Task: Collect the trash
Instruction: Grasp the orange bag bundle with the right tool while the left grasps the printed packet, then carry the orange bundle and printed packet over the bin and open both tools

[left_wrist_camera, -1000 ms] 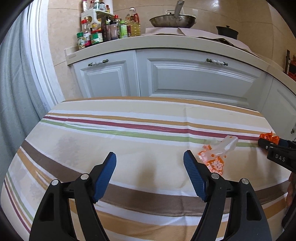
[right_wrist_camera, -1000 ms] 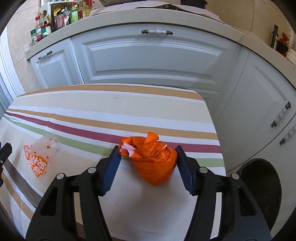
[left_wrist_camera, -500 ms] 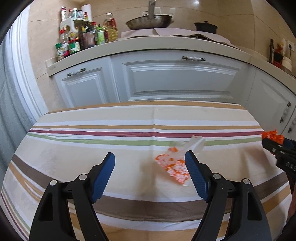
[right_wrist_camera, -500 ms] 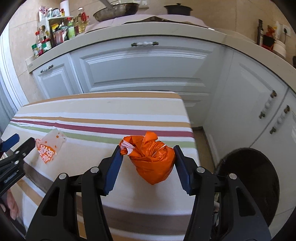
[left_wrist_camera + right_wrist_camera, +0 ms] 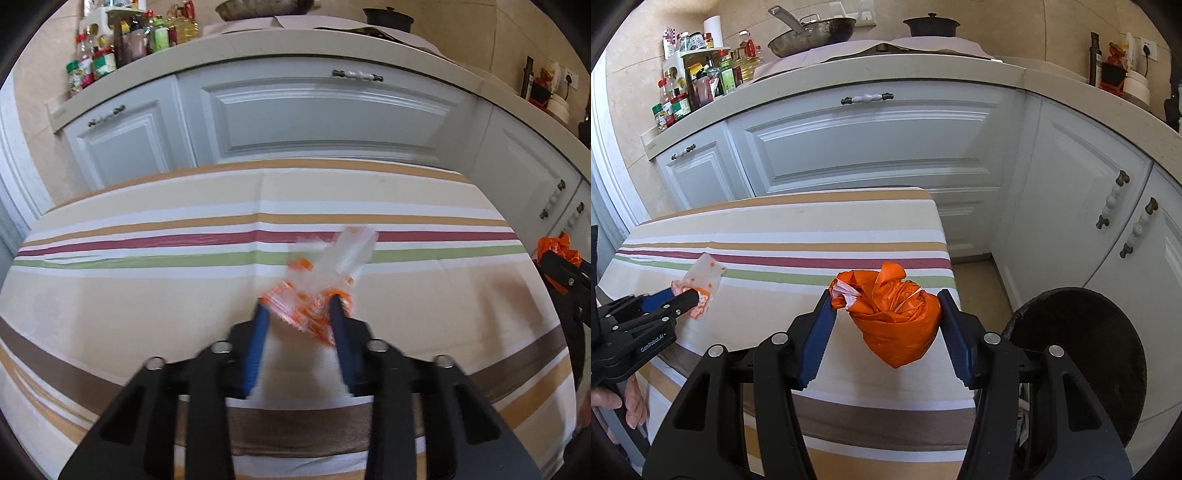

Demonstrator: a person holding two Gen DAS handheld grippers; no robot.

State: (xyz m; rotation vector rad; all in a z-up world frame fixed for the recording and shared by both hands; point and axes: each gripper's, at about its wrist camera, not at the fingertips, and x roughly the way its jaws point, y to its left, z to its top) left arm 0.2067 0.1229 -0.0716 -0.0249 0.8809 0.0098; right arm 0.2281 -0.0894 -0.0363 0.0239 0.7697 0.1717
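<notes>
A clear plastic wrapper with orange print (image 5: 317, 291) lies on the striped tablecloth (image 5: 147, 288). My left gripper (image 5: 299, 314) has its blue jaws closed in on the wrapper's printed end; the clear end sticks out beyond them. The wrapper (image 5: 701, 280) and the left gripper (image 5: 683, 297) also show in the right wrist view. My right gripper (image 5: 886, 310) is shut on a balled orange plastic bag (image 5: 894, 321) and holds it above the table's right end. The bag's edge (image 5: 557, 249) shows at the far right of the left wrist view.
A dark round bin (image 5: 1082, 354) stands on the floor right of the table, below my right gripper. White cabinets (image 5: 871, 147) run behind the table. The counter holds bottles (image 5: 687, 92), a pan (image 5: 812, 33) and a pot (image 5: 931, 26).
My left gripper moved right to the wrapper and closed its jaws on it. My right gripper carried the orange bag right, over the table's end, and the bin has come into view.
</notes>
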